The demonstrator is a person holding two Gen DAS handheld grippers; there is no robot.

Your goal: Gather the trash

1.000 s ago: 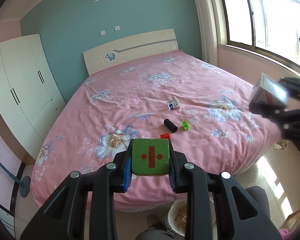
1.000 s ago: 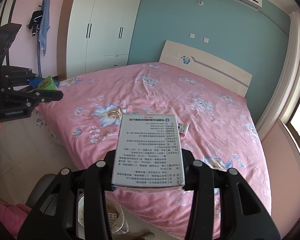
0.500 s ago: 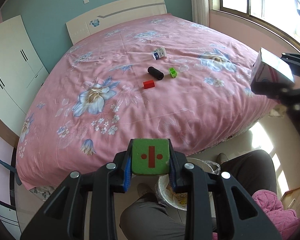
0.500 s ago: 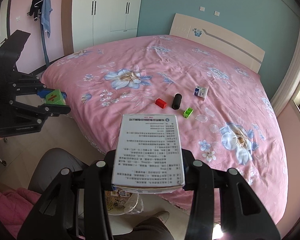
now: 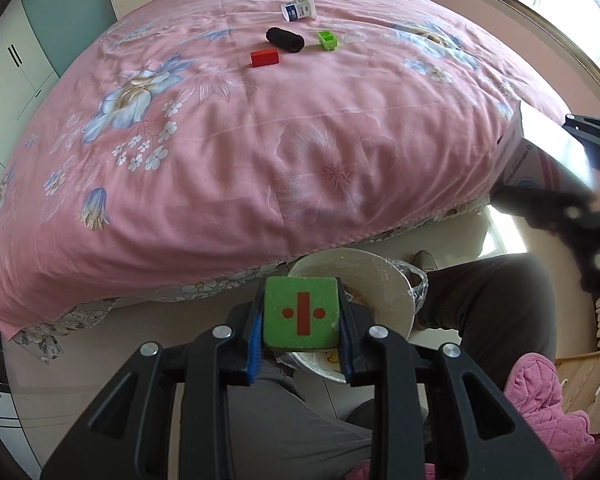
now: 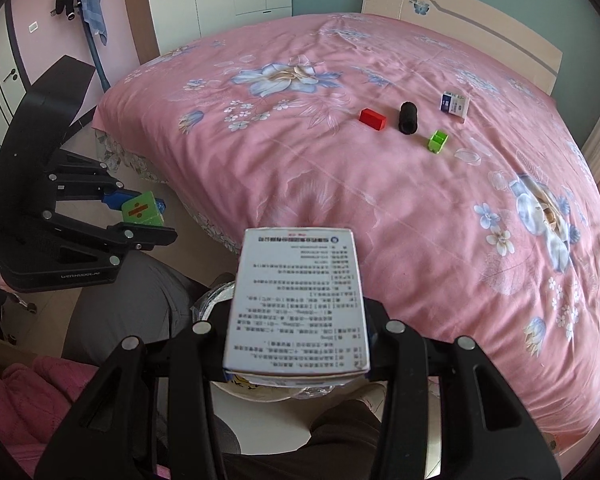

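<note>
- Pink floral bed (image 5: pixel 228 152) fills the upper frame; on it lie a red block (image 5: pixel 264 58), black roll (image 5: pixel 285 39), small green piece (image 5: pixel 327 40) and a small box (image 5: pixel 299 7).
- Left gripper (image 5: pixel 300 322): jaws clamped on a green cube (image 5: pixel 300 312) (red marks on its face), above the white bin (image 5: pixel 384 280) at lower centre.
- Right gripper (image 6: pixel 296 344): jaws closed on a printed carton (image 6: pixel 298 300), the bin mostly hidden below it.

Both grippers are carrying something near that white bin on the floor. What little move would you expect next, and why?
Probably a short drop lower, then letting go. The left gripper is shut on a green block right above the bin, and the right gripper is shut on a printed box with the bin's rim peeking out beneath it.
</note>
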